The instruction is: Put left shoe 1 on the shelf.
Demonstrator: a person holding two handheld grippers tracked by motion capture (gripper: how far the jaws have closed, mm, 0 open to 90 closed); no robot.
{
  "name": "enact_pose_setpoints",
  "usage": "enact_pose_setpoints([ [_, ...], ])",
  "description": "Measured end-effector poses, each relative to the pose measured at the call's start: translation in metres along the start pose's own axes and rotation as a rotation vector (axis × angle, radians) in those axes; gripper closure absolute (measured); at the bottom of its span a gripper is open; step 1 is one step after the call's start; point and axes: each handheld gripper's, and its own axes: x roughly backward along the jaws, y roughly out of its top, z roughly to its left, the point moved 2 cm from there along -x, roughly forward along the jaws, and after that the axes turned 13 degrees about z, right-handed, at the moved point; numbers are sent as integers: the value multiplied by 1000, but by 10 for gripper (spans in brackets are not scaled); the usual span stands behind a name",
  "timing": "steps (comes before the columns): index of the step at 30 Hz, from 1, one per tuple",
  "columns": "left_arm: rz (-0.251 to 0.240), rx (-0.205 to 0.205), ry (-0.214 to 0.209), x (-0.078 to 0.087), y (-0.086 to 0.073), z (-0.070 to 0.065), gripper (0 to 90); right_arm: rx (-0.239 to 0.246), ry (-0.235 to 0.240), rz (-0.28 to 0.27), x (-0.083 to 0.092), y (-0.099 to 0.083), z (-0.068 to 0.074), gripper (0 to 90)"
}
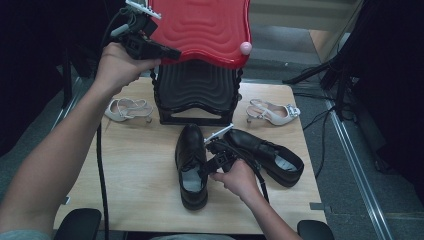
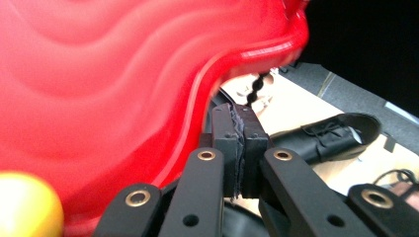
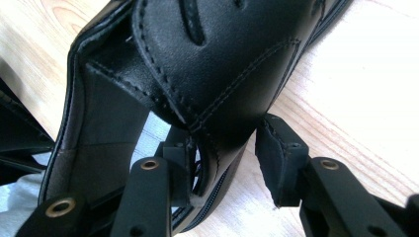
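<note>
A dark room with black drapes and a grey floor surrounds the light wooden table (image 1: 140, 165), the largest thing here. At its far middle stands a black ribbed shoe rack (image 1: 196, 92), and above it a red wavy shelf (image 1: 202, 25) is held tilted, just beside the left gripper (image 1: 167, 51). That gripper's jaws are pressed together, pad against pad, at the near-left edge of the red shelf; whether the rim lies between them cannot be told.

Right beside the right gripper (image 1: 209, 162) lies a black lace-up shoe (image 1: 191, 162), its long axis running away from the person, toe toward the rack and heel toward the near edge. The right gripper's jaws stand partly apart, straddling the shoe's side wall at the opening; the pads do not clearly press it.

Behind that gripper lies a second black shoe (image 1: 267, 155), slanting toe-leftward. Two pale heeled sandals, one (image 1: 128, 109) left and one (image 1: 272, 112) right, flank the rack.
</note>
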Motion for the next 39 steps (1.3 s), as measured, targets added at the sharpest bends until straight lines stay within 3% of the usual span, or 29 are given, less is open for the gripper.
enact_pose_setpoints([
  [4, -7, 8, 24, -5, 9, 9, 898, 1, 17, 25, 0, 2, -2, 634],
  [5, -9, 16, 13, -6, 10, 12, 899, 0, 19, 29, 0, 3, -2, 639],
  [11, 5, 35, 44, -9, 11, 19, 900, -12, 32, 45, -2, 5, -4, 655],
  [16, 18, 54, 43, -12, 8, 24, 900, -16, 33, 84, -12, 12, -7, 719],
  [20, 3, 58, 32, -15, 8, 25, 900, -21, -10, 54, -10, 12, -6, 787],
  [25, 1, 58, 28, -15, 8, 25, 900, -25, 9, 21, -10, 14, -10, 860],
  [31, 2, 58, 31, -15, 7, 25, 900, -2, 5, 39, -11, 17, -8, 874],
  [35, 0, 60, 32, -15, 7, 25, 900, -19, 46, 49, -9, 17, -9, 874],
  [39, 3, 64, 31, -15, 8, 25, 900, -38, 59, 39, -2, 17, -11, 874],
])
